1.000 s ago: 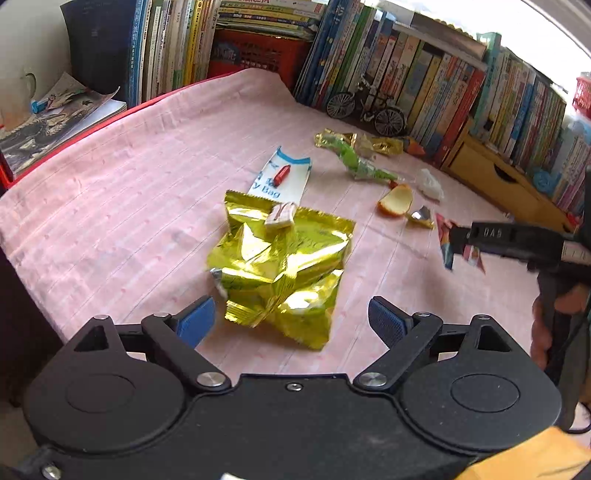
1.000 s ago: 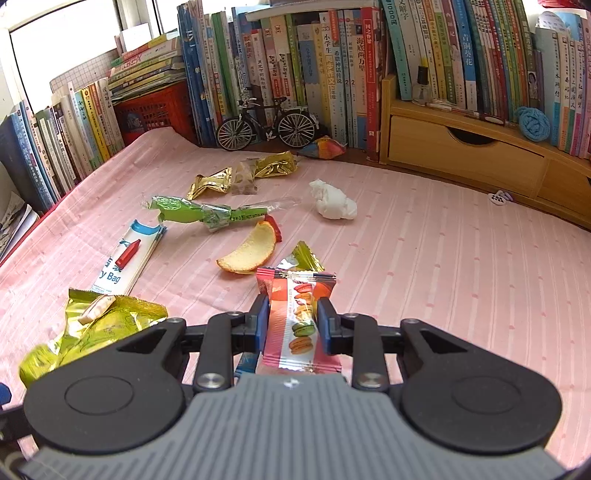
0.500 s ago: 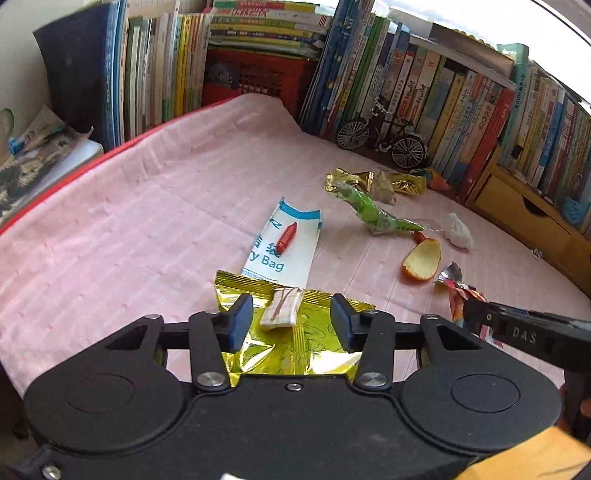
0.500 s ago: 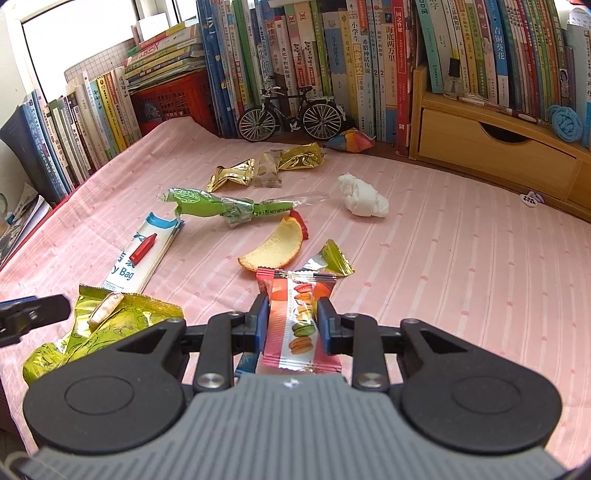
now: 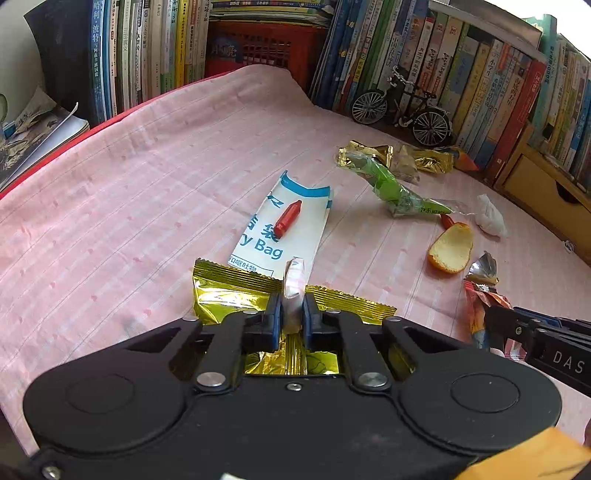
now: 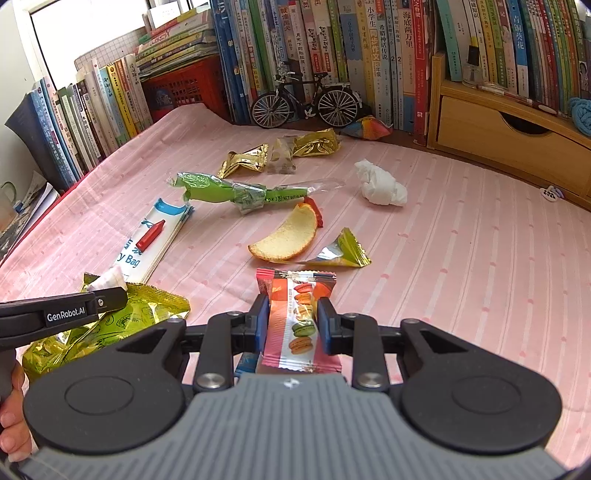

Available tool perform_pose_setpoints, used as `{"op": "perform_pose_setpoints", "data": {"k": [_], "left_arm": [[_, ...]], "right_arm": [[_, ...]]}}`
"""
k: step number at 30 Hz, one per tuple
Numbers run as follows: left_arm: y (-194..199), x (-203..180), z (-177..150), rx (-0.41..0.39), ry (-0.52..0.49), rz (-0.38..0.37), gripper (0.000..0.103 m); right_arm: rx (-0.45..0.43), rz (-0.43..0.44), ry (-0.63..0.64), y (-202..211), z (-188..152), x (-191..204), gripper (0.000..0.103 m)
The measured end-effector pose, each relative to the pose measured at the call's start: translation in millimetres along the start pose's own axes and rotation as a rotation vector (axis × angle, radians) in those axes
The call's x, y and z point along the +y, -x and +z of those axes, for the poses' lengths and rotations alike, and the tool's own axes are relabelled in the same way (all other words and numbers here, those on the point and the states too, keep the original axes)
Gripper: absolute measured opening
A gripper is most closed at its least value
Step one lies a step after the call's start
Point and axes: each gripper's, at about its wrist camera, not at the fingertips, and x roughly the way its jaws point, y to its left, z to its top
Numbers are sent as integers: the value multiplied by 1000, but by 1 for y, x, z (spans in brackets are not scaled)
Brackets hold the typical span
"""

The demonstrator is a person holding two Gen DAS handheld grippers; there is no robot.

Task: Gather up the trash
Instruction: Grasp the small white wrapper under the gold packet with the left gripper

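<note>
Pink striped cloth spread across the surface. Rows of upright books packed along the back, red crate tucked among them, wooden drawer unit at right. Daylight from window upper left.

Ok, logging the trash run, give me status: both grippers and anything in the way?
Left gripper just closed on the small white wrapper atop the gold bag. Right gripper shut on the macaron wrapper. Nothing blocking.

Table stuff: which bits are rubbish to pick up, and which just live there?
Rubbish: small white wrapper, gold bag, macaron wrapper, green wrapper, tissue, peel.
Just there: toy bicycle, books, wooden drawer.
</note>
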Motion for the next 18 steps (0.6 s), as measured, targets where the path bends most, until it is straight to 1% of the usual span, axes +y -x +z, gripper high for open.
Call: {"op": "perform_pose_setpoints", "data": {"k": [9, 18], "left_arm": [[26, 4, -1, -59, -36, 0, 10], [63, 28, -17, -80, -39, -21, 10]], "right_arm": [[-11, -3, 3, 9, -2, 6, 33], [-28, -17, -7, 36, -19, 28, 33]]}}
